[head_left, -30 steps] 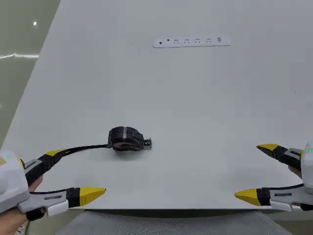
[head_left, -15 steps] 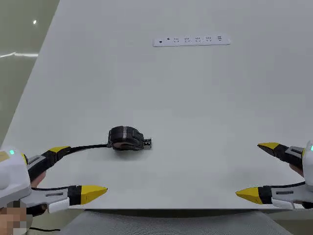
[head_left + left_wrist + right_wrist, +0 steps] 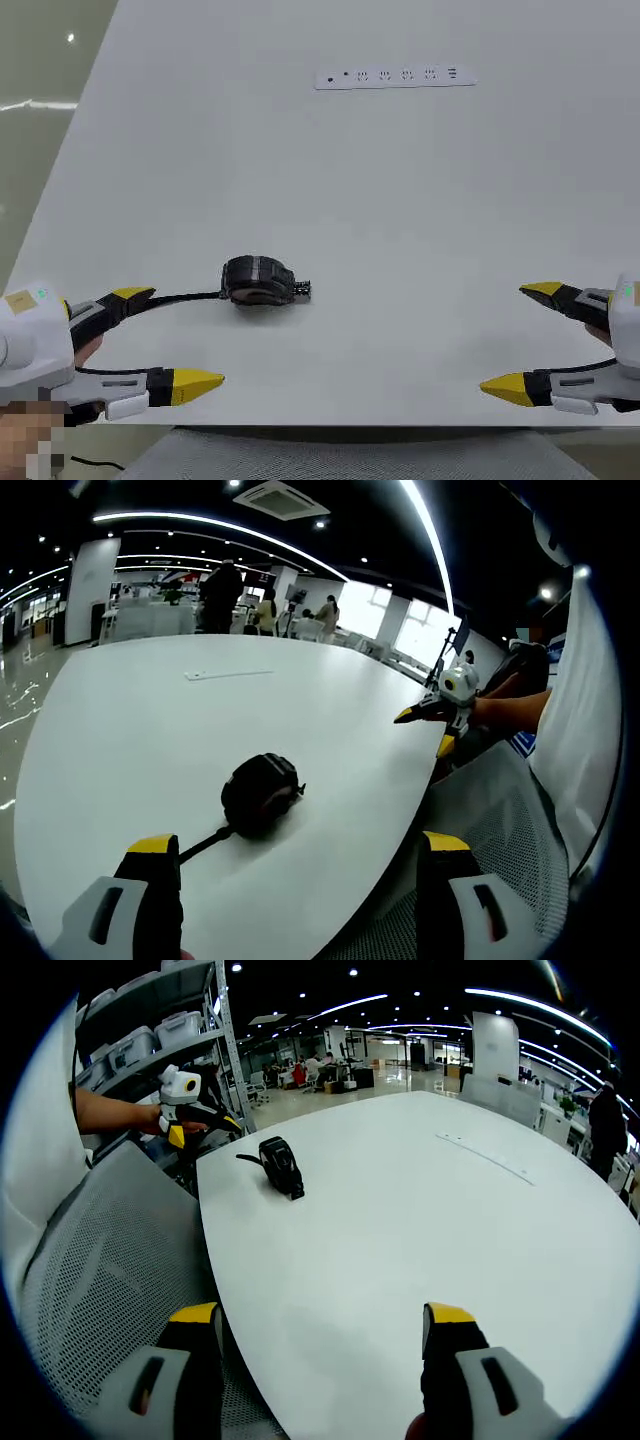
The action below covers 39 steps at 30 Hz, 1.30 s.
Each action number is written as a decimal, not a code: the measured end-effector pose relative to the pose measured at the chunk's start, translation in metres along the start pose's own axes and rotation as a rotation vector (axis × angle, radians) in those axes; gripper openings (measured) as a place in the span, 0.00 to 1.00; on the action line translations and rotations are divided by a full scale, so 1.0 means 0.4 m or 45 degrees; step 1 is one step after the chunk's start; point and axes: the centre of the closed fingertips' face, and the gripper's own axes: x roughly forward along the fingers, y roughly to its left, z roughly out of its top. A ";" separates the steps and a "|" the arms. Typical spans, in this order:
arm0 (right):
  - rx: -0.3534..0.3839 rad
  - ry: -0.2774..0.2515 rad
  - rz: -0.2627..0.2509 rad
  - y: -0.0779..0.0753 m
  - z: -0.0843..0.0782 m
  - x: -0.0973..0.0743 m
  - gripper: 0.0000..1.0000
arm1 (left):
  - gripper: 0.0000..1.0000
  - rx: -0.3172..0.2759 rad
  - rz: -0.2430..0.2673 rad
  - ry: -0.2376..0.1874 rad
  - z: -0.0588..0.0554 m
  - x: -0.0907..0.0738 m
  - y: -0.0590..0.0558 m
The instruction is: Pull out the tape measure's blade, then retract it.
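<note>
A: Item one, tape measure. Location?

B: On the white surface, near its front edge and left of centre. The case is black, and its markings are too small to read. A small metal end piece sits at the case mouth, on the side facing the right claw. A black strap runs from the case toward the left claw. The strap's far end is hidden behind one of that claw's jaws, and I cannot tell whether the two touch.

A: Claws, condition?

B: Left claw: jaws spread wide, holding nothing, near the case. Right claw: jaws spread wide, holding nothing, well apart from the case. In the head view the frame edges cut off both bodies.

A: Other entries?

B: Power strip, white, at the far side of the surface. The gripper views add three entries. There is a mesh chair seat at the front edge. Shelving with boxes stands behind the left claw. People stand beyond the far end of the surface, too small to make out in detail.
</note>
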 end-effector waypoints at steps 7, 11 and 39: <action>-0.002 -0.013 0.021 -0.009 0.014 0.024 0.82 | 0.93 0.062 -0.027 0.036 0.013 0.021 0.010; -0.017 -0.017 0.039 -0.013 0.023 0.038 0.81 | 0.90 0.090 -0.050 0.057 0.018 0.038 0.017; -0.038 -0.011 0.205 -0.035 0.057 0.165 0.68 | 0.64 0.224 -0.171 0.200 0.006 0.158 0.083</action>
